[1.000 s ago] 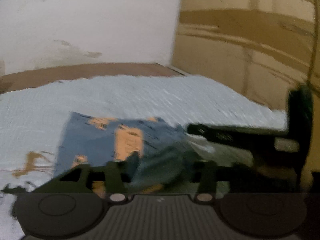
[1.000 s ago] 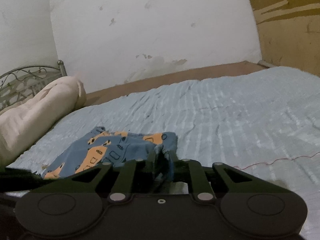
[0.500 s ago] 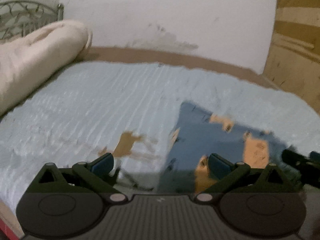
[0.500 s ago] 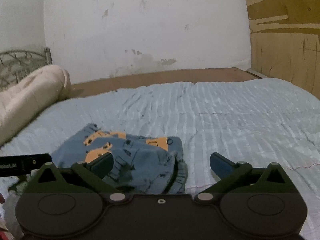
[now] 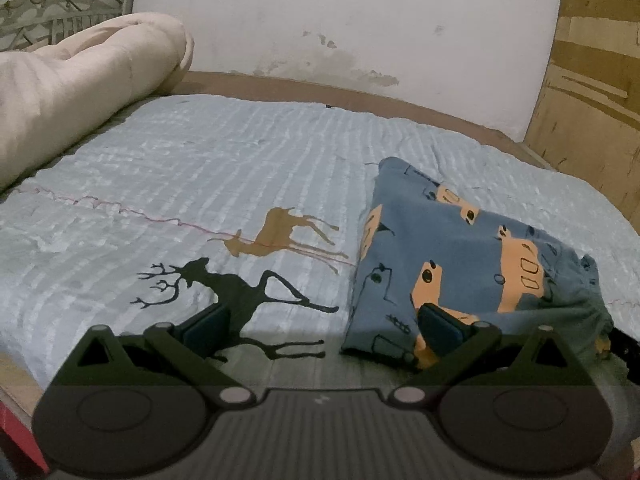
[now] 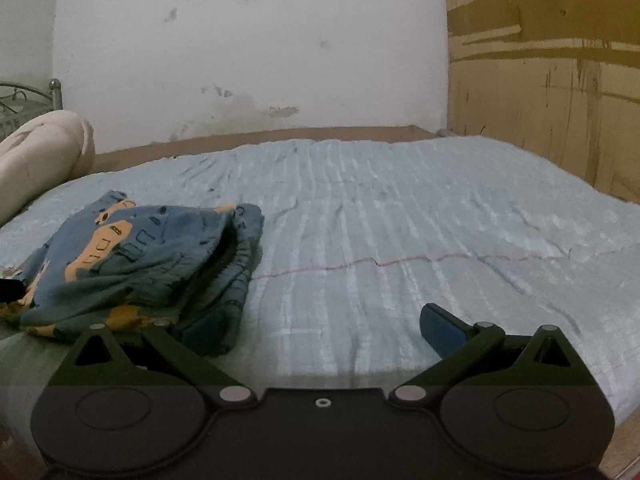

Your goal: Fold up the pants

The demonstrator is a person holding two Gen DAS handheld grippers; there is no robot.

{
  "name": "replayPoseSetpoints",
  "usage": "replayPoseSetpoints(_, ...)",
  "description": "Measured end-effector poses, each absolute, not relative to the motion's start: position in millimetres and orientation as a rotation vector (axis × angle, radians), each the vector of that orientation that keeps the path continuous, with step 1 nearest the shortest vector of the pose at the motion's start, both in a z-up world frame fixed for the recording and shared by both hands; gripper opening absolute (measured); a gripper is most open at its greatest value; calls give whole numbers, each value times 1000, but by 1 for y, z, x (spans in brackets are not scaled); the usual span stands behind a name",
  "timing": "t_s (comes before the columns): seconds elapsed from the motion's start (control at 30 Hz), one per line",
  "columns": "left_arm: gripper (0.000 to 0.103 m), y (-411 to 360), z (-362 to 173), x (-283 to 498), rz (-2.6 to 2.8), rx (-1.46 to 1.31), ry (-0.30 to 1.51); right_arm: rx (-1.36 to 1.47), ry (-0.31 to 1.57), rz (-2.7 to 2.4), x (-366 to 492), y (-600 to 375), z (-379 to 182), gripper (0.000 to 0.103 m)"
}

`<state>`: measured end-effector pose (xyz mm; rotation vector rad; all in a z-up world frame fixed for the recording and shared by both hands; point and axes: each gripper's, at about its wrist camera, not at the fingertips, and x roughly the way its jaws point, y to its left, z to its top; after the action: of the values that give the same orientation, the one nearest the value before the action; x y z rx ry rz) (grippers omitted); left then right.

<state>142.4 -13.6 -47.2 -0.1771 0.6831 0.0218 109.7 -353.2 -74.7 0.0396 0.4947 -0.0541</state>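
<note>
The pants [image 5: 460,264] are blue with orange car prints, folded into a small bundle on the light blue bedspread [image 5: 200,168]. In the left wrist view they lie at the right, with my left gripper [image 5: 320,326] open and empty, its right finger over their near edge. In the right wrist view the pants [image 6: 136,260] lie at the left, their waistband opening facing right. My right gripper [image 6: 320,328] is open and empty, its left finger beside the bundle's near corner.
A rolled cream duvet [image 5: 72,92] lies at the left by a metal headboard [image 5: 56,4]. A white wall is behind the bed and a cardboard-covered wall [image 6: 552,80] at the right. Deer prints [image 5: 240,292] mark the bedspread. The bed's near edge is just below both grippers.
Both grippers have let go of the pants and opened. They drew back and apart, left gripper swinging left, right gripper swinging right. The pants now lie folded on the bed.
</note>
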Motion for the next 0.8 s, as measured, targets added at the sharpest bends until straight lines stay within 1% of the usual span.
replayPoseSetpoints(0.1,102,-13,-36,148,6,-164,705,21,444,-36,108,-347,-67,102)
replayPoseSetpoints(0.27,102,-16,-17,173,-31,-141,682,-15,391,54,126,-331,-47,102)
replayPoseSetpoints(0.33,102,-23,-13,188,-70,-127,676,-12,438,154,148,-322,-44,102)
replayPoseSetpoints(0.43,102,-33,-13,214,-147,-106,718,4,548,312,187,-312,-45,102)
replayPoseSetpoints(0.57,102,-40,-23,247,-145,-69,752,-20,589,216,220,-316,-49,102)
replayPoseSetpoints(0.7,103,-36,-36,268,-148,-90,770,129,624,142,230,-348,-67,102)
replayPoseSetpoints(0.8,103,-26,-43,279,-187,-144,799,258,605,182,227,-368,-78,102)
